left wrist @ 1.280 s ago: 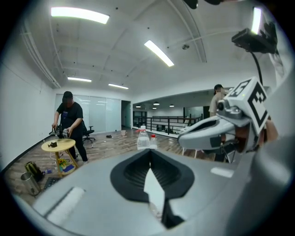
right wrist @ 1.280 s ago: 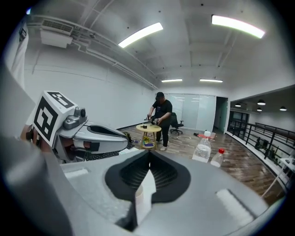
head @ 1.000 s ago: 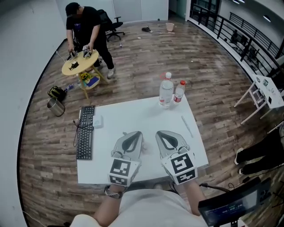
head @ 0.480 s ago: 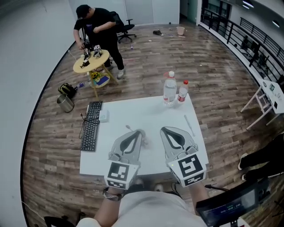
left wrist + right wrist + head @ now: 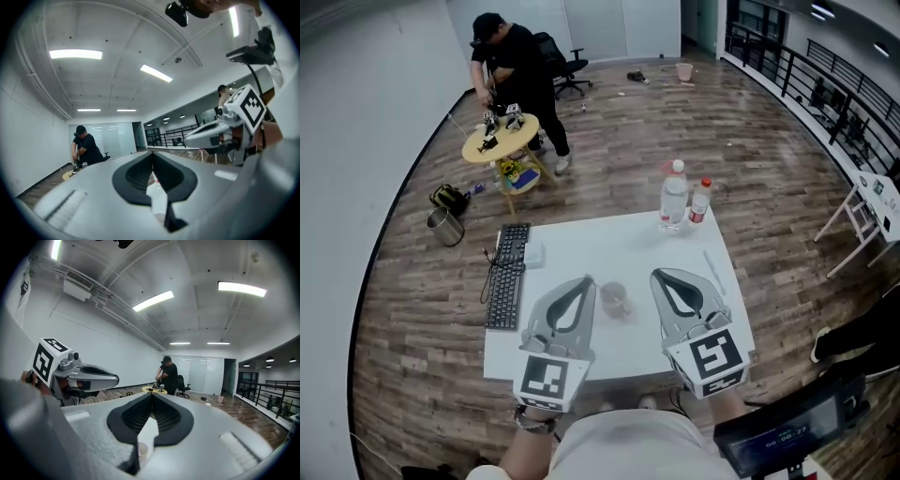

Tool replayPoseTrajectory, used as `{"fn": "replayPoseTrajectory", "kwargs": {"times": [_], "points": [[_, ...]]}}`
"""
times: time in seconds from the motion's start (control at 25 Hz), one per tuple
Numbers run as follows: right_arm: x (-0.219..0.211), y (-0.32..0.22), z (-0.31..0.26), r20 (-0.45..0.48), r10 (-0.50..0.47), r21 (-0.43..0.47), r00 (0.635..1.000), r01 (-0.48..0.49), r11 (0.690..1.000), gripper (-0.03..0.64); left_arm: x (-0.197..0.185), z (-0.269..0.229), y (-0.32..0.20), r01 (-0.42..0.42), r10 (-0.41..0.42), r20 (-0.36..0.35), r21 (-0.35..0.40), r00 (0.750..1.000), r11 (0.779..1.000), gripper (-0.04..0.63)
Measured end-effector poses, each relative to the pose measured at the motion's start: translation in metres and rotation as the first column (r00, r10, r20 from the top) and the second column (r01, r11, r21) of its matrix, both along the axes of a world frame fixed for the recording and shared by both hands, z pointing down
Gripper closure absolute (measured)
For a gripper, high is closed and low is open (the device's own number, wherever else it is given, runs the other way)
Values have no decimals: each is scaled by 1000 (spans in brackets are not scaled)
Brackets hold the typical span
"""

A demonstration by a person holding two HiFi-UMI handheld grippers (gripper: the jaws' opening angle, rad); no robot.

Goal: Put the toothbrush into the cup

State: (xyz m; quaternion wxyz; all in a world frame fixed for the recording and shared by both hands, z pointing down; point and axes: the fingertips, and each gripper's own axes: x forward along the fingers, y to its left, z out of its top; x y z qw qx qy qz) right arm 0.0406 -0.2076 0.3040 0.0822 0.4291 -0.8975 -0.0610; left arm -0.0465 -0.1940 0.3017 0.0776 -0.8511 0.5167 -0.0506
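Observation:
A small clear cup [image 5: 616,300] stands on the white table [image 5: 581,246] between my two grippers. The white toothbrush [image 5: 713,272] lies near the table's right edge, to the right of my right gripper [image 5: 662,275]. My left gripper [image 5: 584,280] hovers left of the cup. Both grippers are held level above the table's near part, jaws shut with nothing in them. In the left gripper view the shut left gripper [image 5: 151,153] points across the room. The right gripper [image 5: 151,395] is shut too, and the cup [image 5: 141,451] shows below through the hole between its jaws.
Two plastic water bottles [image 5: 674,200] stand at the table's far right corner. A black keyboard [image 5: 508,289] lies along the left edge with a small white box [image 5: 533,253] beside it. Far off, a person [image 5: 517,70] works at a round yellow table [image 5: 499,141].
Both grippers have risen above the table, and the cup, hidden before, now shows between them. The view has shifted a little, and the toothbrush has stayed in place.

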Motion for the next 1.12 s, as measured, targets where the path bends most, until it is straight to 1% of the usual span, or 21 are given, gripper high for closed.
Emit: {"fn": "replayPoseTrajectory", "kwargs": {"times": [0.2, 0.28, 0.36, 0.52, 0.72, 0.8, 0.92, 1.12], "points": [[-12, 1, -11, 0, -5, 17, 1000, 5, 1000, 614, -23, 7, -3, 24, -24, -9, -6, 1000, 1000, 586], [-14, 2, -11, -3, -10, 18, 1000, 10, 1000, 614, -24, 11, -3, 26, -26, -21, -12, 999, 1000, 588], [-14, 3, -8, -8, -21, 19, 1000, 21, 1000, 614, -21, 17, -5, 16, -16, -17, -19, 1000, 1000, 588], [-13, 3, 2, 17, -16, -20, 1000, 16, 1000, 614, -16, 28, -4, -7, 7, -6, -27, 1000, 1000, 588], [-10, 7, 12, 19, -9, -49, 1000, 10, 999, 614, -12, 34, 5, -17, 16, -22, -33, 1000, 999, 588], [-11, 8, 11, 25, -5, -49, 1000, 6, 999, 614, -14, 32, 8, -14, 12, -41, -32, 999, 999, 588], [-14, 13, 11, 31, -2, -58, 1000, 4, 998, 614, -21, 39, 12, -15, 14, -25, -46, 1000, 999, 588], [-18, 18, 14, 31, 15, -76, 999, -12, 997, 614, -35, 47, 15, 5, -7, -26, -65, 1000, 998, 588]]}}
